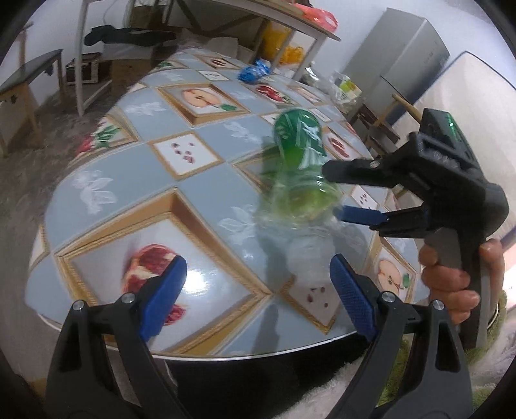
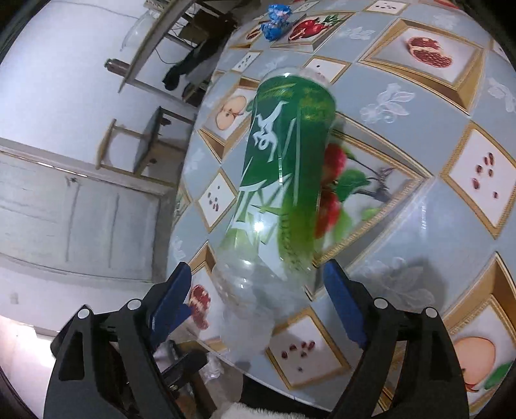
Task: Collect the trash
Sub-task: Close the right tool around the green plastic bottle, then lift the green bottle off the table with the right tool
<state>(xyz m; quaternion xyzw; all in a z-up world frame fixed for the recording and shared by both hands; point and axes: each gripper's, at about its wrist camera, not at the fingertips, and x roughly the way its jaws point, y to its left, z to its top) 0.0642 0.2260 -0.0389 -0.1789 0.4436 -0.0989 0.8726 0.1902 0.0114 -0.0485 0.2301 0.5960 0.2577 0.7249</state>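
A clear plastic bottle with a green label leans over the fruit-patterned table, blurred by motion. Its clear end lies between the blue pads of my right gripper. The jaws stand wide and a gap shows beside the left pad, so the gripper is open. My left gripper hangs open over the table's near edge, nothing pressed between its pads, with the bottle's clear end just ahead of its right finger. A crumpled blue wrapper lies at the far side.
A clear bag with packaging sits at the table's far right edge. Behind stand a white metal-frame table, a wooden bench and a grey cabinet. A hand holds the right gripper's handle.
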